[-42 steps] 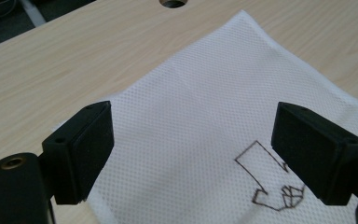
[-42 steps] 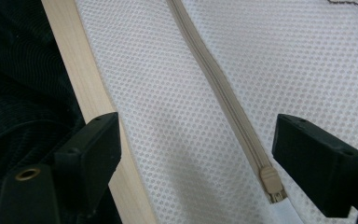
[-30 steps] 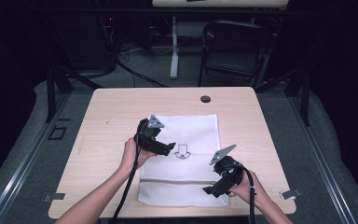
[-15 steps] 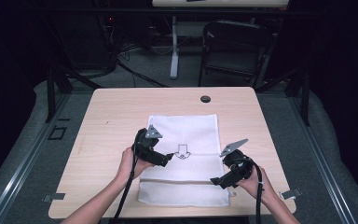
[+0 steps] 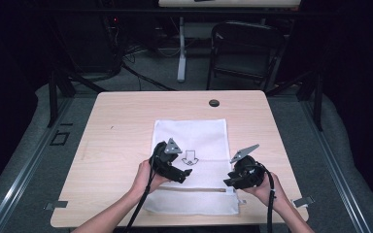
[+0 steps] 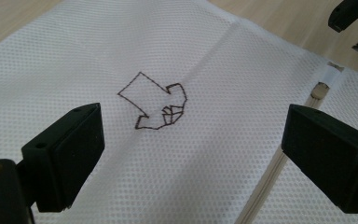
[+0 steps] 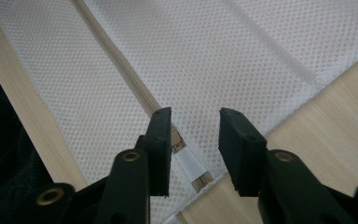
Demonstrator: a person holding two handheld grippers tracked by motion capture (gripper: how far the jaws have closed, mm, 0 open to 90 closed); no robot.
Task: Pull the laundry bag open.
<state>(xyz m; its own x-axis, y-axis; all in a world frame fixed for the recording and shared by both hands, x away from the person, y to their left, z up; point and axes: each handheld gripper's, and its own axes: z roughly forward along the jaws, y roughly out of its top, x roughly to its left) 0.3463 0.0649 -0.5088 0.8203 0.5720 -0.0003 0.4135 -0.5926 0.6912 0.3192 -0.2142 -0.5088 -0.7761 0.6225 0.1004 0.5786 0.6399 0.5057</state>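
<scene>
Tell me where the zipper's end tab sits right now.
In the right gripper view, the zipper's end tab lies near the mesh bag's corner, just beneath the right gripper.

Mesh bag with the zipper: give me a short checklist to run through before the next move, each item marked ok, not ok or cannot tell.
1. Mesh bag lies flat on the table: ok.
2. Zipper closed along its length: ok.
3. Right hand-held gripper at the zipper's end, its jaws having just been closing: ok.
4. Zipper pull pinched between the pads: not ok, a gap shows.
5. Left hand-held gripper open above the arrow mark: ok.
6. Left pads pressing the mesh down: cannot tell.
</scene>
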